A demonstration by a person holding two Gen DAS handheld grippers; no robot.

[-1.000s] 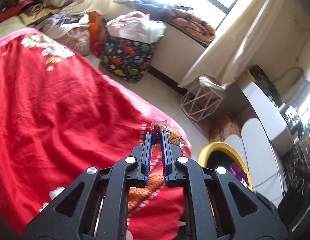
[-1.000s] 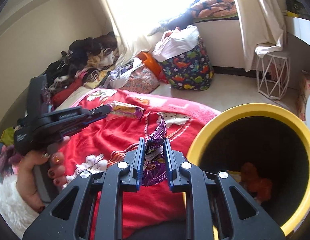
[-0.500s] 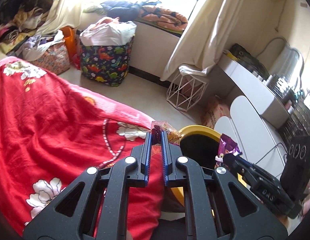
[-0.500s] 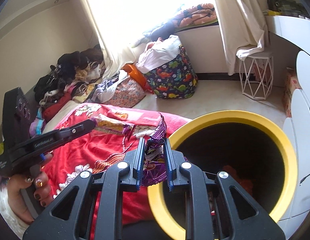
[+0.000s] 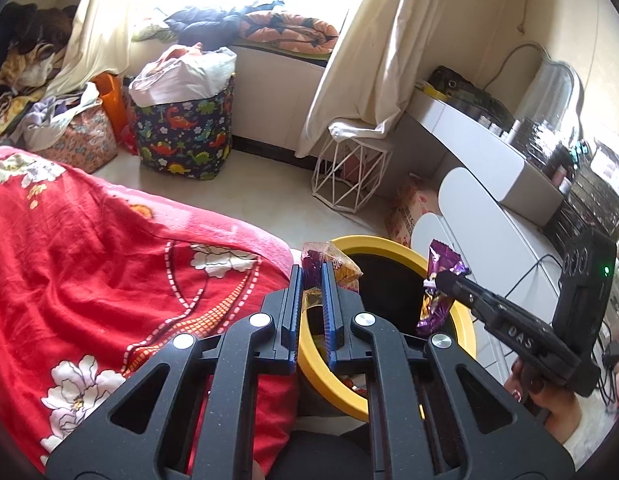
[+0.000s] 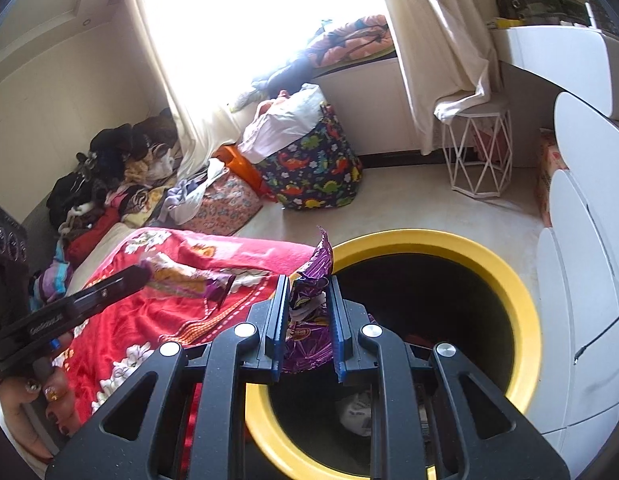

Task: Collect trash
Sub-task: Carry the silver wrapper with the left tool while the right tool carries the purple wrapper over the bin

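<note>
- The left gripper [image 5: 312, 276] pinches a clear orange-and-purple wrapper [image 5: 329, 266] between its blue pads; the wrapper juts past the fingertips, above the near rim of the yellow bin [image 5: 465, 320]
- The right gripper [image 6: 308, 292] is clamped on a crumpled purple wrapper [image 6: 309, 300]; one torn corner sticks up above the pads, the rest hangs below them, over the left edge of the bin's opening
- In the left wrist view the right gripper's tips hold that purple wrapper over the bin's far side
- The yellow bin has a black inside; some scraps lie at its bottom, one white and one reddish
- The bin stands on the floor just beside a bed covered with a red floral blanket [image 5: 89, 260]
- A hand [image 6: 33, 408] with painted nails grips the left tool's handle, low at the left of the right wrist view
</note>
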